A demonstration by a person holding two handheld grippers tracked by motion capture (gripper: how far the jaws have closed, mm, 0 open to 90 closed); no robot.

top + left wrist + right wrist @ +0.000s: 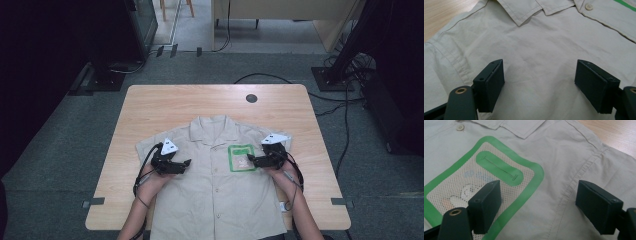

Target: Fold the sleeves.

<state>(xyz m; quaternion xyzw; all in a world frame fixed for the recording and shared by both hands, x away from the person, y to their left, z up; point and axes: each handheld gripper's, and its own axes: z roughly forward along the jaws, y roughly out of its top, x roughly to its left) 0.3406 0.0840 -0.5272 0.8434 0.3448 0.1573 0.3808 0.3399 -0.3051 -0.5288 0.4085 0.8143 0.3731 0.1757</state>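
A beige short-sleeved shirt (215,185) lies flat and buttoned on the wooden table (150,105), collar away from me. On its chest sits a green-bordered mesh pocket (241,158). My left gripper (186,163) hovers over the shirt's left chest, jaws wide apart; in the left gripper view bare cloth (541,62) lies between them. My right gripper (251,159) is at the pocket's right edge, open too; its own view has the mesh pocket (481,177) under the left jaw and the sleeve seam (574,182) between the jaws.
A round cable hole (251,98) marks the table's far side. Bare wood lies beyond the collar and to both sides of the shirt. Black stands and cables (345,75) are on the floor past the table.
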